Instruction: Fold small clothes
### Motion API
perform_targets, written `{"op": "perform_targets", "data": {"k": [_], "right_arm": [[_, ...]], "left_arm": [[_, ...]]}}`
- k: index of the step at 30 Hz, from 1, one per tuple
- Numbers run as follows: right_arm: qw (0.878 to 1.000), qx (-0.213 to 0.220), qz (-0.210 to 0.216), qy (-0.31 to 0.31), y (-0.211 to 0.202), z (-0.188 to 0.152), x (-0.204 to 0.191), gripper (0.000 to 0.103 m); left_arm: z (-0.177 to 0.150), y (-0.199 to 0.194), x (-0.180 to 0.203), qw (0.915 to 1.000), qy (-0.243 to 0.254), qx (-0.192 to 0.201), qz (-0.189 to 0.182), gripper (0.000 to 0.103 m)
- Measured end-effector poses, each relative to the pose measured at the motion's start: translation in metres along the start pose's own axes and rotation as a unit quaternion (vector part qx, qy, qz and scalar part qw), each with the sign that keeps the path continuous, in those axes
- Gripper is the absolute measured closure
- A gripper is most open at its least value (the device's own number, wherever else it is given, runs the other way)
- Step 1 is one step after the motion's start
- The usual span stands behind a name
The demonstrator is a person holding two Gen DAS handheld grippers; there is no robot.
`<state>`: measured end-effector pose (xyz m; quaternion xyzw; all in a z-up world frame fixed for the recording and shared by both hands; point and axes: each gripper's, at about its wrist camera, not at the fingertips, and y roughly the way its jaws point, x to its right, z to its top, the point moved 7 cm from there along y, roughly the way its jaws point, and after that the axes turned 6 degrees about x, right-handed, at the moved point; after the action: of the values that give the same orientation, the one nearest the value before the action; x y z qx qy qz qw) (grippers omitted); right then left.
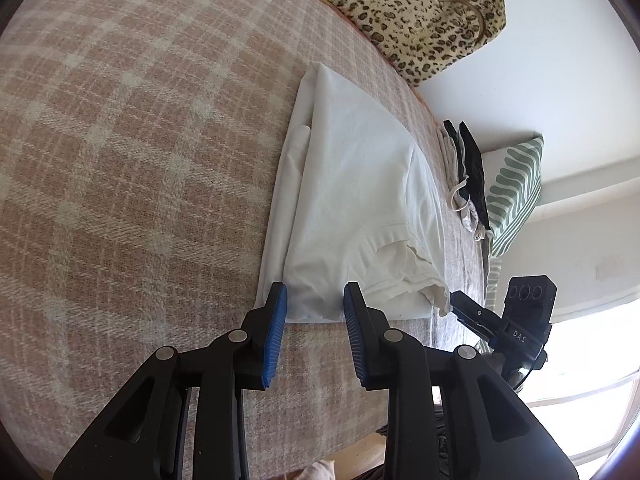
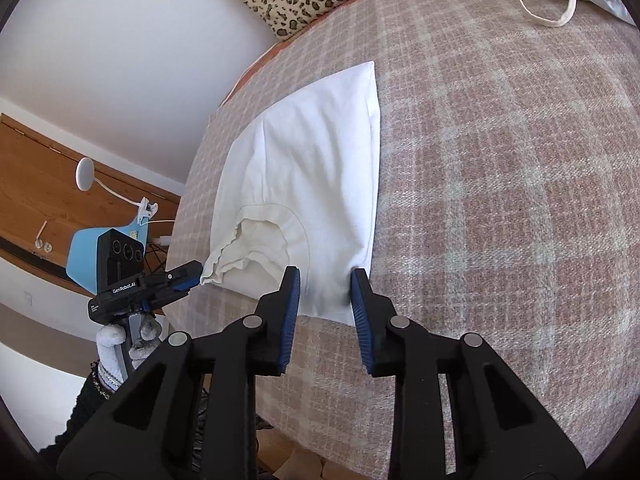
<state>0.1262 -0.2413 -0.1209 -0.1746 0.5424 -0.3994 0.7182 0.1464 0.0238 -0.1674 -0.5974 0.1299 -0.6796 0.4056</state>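
White folded garment (image 1: 352,184) lies centre frame on pink plaid blanket (image 1: 120,160). Left tool (image 1: 315,300) at bottom centre, blue pads spread apart over garment's near edge. Right tool (image 2: 325,286) likewise spread, straddling near corner. Leopard-print bag (image 1: 420,12) upper right; dark clothes pile (image 1: 468,168) at right edge.

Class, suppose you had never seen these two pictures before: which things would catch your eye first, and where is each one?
The white garment, partly folded, lies flat on the pink plaid blanket and fills the middle of both views. The left gripper and the right gripper both stand open at its near edge, blue pads apart. Beyond it a leopard-print bag rests at the far edge against the wall.
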Motion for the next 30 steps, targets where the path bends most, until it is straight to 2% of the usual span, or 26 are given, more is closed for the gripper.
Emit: {"op": "perform_targets", "data": {"k": [2,3,4,5,7,9,10,12,15,16,18,20,21,23,25,26,30], "right_arm": [[1.0,0.003,-0.011,-0.011,-0.001,0.001,-0.001,0.079],[1.0,0.005,-0.018,-0.021,-0.002,0.002,-0.003,0.079],[0.999,0.005,-0.02,-0.03,-0.003,0.002,-0.005,0.079],[0.999,0.003,-0.019,-0.033,-0.003,0.001,-0.007,0.079],[0.999,0.003,-0.014,-0.036,-0.004,0.001,-0.008,0.079],[0.999,-0.003,-0.012,-0.038,-0.005,0.0,-0.008,0.079],[0.999,-0.006,-0.012,-0.036,-0.004,-0.001,-0.006,0.076],[0.999,-0.008,-0.013,-0.029,-0.003,-0.002,-0.003,0.072],[1.0,-0.018,-0.01,-0.019,0.001,-0.004,0.002,0.071],[1.0,-0.022,-0.01,-0.017,0.002,-0.005,0.002,0.071],[1.0,-0.026,-0.008,-0.014,0.005,-0.007,0.002,0.071],[1.0,-0.024,-0.006,-0.014,0.006,-0.006,0.0,0.071],[1.0,-0.023,-0.005,-0.017,0.005,-0.006,-0.001,0.071],[1.0,-0.015,-0.003,-0.022,0.004,-0.003,-0.008,0.072],[1.0,-0.008,-0.002,-0.027,0.003,0.001,-0.015,0.089],[1.0,-0.003,-0.003,-0.029,0.002,0.003,-0.018,0.09],[0.999,0.008,-0.008,-0.045,-0.003,0.006,-0.029,0.094]], "left_arm": [[-0.002,-0.006,0.007,0.9991,0.035,0.01,0.02,0.076],[-0.003,-0.008,0.013,0.9961,0.076,0.018,0.042,0.076],[-0.006,-0.01,0.021,0.9882,0.134,0.027,0.07,0.076],[-0.009,-0.01,0.031,0.975,0.199,0.036,0.091,0.076],[-0.022,-0.008,0.047,0.9416,0.312,0.041,0.12,0.075],[-0.035,-0.003,0.055,0.9096,0.389,0.035,0.143,0.075],[-0.04,0.0,0.057,0.8962,0.417,0.033,0.149,0.075],[-0.048,0.006,0.059,0.8762,0.455,0.027,0.157,0.073],[-0.048,0.012,0.056,0.8518,0.487,0.033,0.189,0.071],[-0.046,0.013,0.055,0.8477,0.491,0.036,0.197,0.071],[-0.042,0.015,0.054,0.846,0.493,0.039,0.2,0.071],[-0.04,0.013,0.057,0.8444,0.495,0.048,0.199,0.082],[-0.039,0.011,0.059,0.8423,0.5,0.052,0.194,0.093],[-0.036,0.007,0.06,0.8347,0.51,0.065,0.197,0.097],[-0.03,0.003,0.059,0.8379,0.505,0.074,0.194,0.098],[-0.027,0.001,0.059,0.8393,0.503,0.077,0.192,0.098],[-0.023,-0.01,0.054,0.8325,0.512,0.089,0.193,0.098]]}}
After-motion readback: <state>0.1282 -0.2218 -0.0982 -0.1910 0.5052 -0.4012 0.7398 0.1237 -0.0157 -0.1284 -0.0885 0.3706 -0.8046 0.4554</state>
